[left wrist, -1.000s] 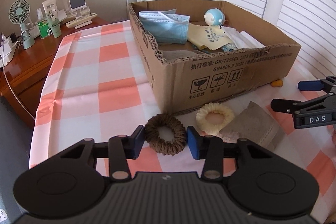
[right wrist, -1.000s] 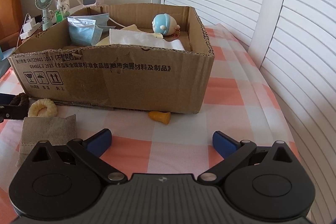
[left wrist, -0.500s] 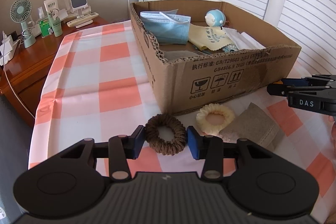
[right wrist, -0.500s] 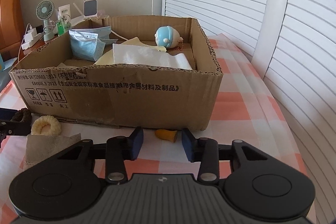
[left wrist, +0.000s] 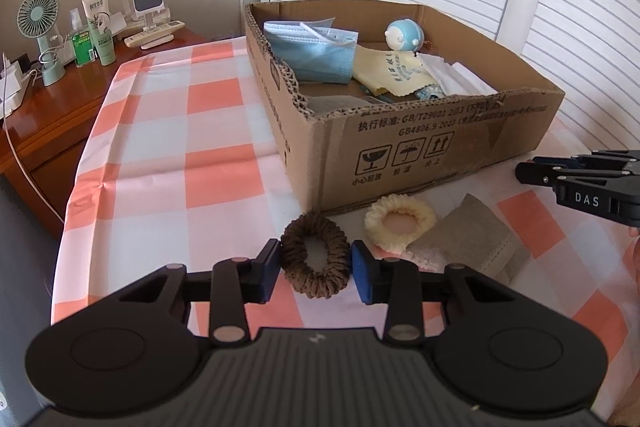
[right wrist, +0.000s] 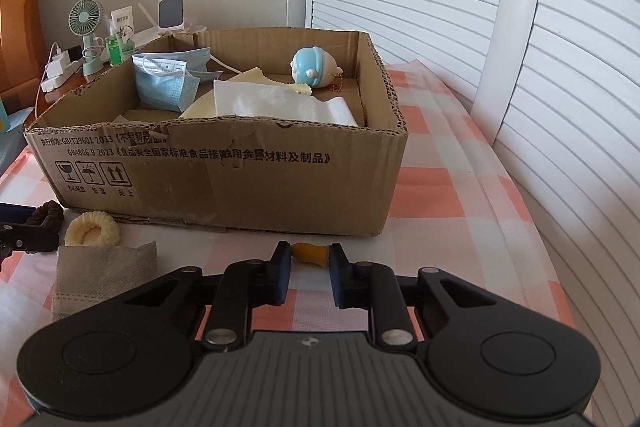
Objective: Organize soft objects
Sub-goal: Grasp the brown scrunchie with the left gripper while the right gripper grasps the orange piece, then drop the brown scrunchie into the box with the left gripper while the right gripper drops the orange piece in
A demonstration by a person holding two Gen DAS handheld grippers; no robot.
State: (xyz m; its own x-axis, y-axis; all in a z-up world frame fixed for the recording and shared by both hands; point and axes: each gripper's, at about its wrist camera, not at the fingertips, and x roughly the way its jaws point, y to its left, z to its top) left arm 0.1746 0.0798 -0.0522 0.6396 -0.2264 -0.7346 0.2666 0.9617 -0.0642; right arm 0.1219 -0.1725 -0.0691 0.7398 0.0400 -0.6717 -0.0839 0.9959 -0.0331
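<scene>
The main risk is sitting at the right gripper: the small orange piece is lying only at the very tips of its blue pads, just ahead of them, so if the jaws are closing without first advancing, the piece is likely squirting forward toward the cardboard box or tipping out sideways. The checked tablecloth is also loose and wrinkled, and pads scraping it may be pinching cloth along with the piece.

On the left gripper, the brown scrunchie is soft and ring-shaped, so a squeeze is likely folding it instead of holding it firmly; it could be sagging out on the lift. The cream scrunchie is lying just to the right of that gripper's right pad, near enough to be nudged or dragged.

The left gripper is part-open, its 2 pads bracketing the brown scrunchie on either side; whether they are already pressing it I cannot tell. The scrunchie is lying flat between the pads, slightly ahead of centre. The right gripper is narrowed but not closed, with the orange piece in front of the gap, apparently untouched. A folded grey cloth is lying to its left, and the box is standing straight ahead of both grippers.
</scene>
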